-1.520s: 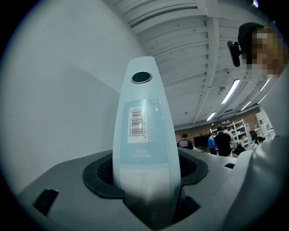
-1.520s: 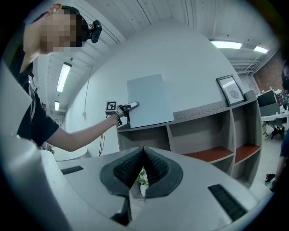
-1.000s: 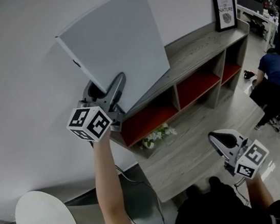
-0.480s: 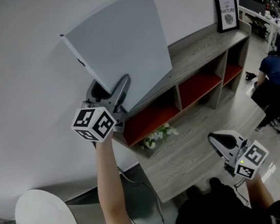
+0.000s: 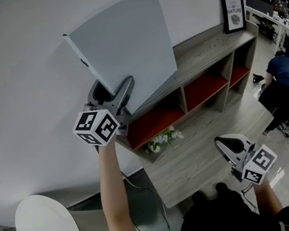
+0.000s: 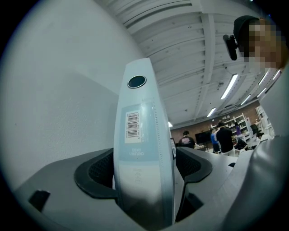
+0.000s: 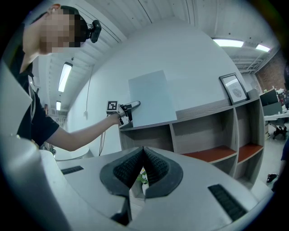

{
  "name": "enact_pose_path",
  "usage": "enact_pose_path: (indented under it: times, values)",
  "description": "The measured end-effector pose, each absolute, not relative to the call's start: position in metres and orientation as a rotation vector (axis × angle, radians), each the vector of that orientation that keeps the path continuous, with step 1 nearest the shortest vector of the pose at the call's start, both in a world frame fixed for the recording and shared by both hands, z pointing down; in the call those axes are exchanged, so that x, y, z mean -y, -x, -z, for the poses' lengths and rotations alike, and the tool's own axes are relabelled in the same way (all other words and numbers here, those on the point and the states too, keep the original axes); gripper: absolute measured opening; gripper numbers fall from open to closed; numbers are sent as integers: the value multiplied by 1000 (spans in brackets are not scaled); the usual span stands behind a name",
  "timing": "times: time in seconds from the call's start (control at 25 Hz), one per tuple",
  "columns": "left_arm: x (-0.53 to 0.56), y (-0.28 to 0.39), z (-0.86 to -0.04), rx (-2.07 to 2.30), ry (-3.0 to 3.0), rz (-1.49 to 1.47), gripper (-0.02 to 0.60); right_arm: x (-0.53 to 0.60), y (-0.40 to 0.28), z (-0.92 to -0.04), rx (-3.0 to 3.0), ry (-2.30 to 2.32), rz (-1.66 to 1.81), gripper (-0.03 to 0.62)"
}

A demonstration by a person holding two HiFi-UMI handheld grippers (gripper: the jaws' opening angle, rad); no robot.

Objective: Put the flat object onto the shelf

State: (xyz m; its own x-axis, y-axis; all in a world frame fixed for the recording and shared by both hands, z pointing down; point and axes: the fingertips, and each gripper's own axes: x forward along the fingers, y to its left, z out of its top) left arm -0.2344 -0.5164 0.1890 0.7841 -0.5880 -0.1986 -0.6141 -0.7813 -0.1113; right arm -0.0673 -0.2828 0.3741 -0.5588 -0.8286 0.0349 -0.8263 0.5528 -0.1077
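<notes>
The flat object is a large pale grey panel [image 5: 125, 51]. It stands on edge on the top of the wooden shelf unit [image 5: 205, 50] and leans back against the white wall. My left gripper [image 5: 111, 90] is at the panel's lower left corner, with the panel's edge [image 6: 140, 135] between its jaws. The jaws are opening, and a thin gap shows beside the right pad. My right gripper [image 5: 224, 144] hangs low in front of the shelf, shut and empty [image 7: 143, 151]. The right gripper view also shows the panel [image 7: 151, 99] and the left gripper [image 7: 128, 108].
A framed picture [image 5: 232, 12] stands at the far right of the shelf top. The compartments have red floors, and a small plant [image 5: 161, 139] sits low in the left one. A white round seat [image 5: 45, 227] is at the lower left. A person [image 5: 284, 82] crouches at the right.
The panel and my left gripper have shifted slightly right and up against the wall, then held still. The right gripper has not moved.
</notes>
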Motion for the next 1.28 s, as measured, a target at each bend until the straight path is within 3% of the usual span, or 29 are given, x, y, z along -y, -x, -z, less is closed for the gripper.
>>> enact_pose_path:
  times: [1.28]
  values:
    - [447, 268, -178, -1042, 2752, -304, 416, 256, 85, -376, -2788, 1360, 163, 11]
